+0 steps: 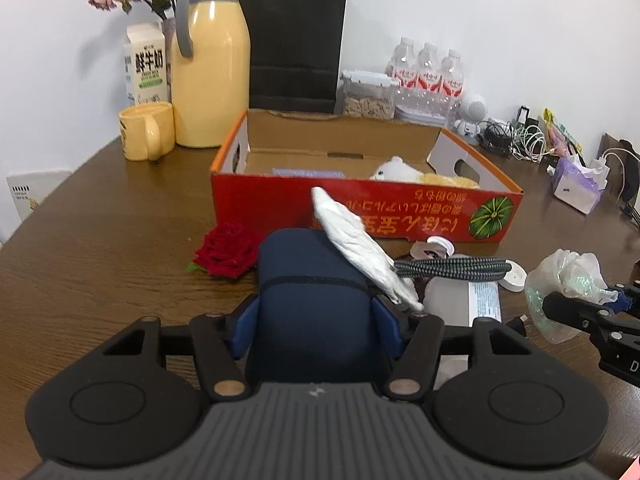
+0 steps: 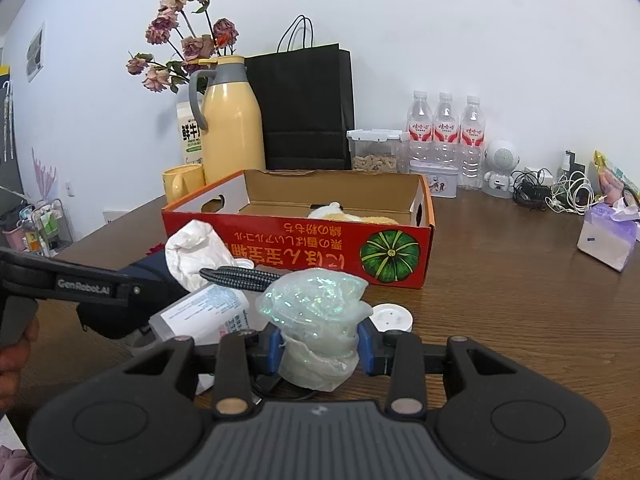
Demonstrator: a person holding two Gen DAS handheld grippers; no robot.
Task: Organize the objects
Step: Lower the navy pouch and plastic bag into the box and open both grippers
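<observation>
Two grippers clamp soft goods near the table's front edge: the left gripper (image 1: 316,322) squeezes a padded navy pouch (image 1: 312,280) at its sides; the right gripper (image 2: 320,346) pinches a light, crushable iridescent bag (image 2: 316,308). Beyond, the red box (image 1: 360,204) waits.

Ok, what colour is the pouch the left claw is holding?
Dark navy blue. The pouch between the left claw pads shows best in the left wrist view.

My left fingers' (image 1: 244,320) tips hidden behind the navy fabric zip case (image 1: 312,280). Plush white-and-tan toy (image 1: 404,172) mostly sunk below the red cardboard box's wall (image 1: 360,208). Clear labelled plastic bottle (image 2: 208,312) partly covered. Label print too small to read.
</observation>
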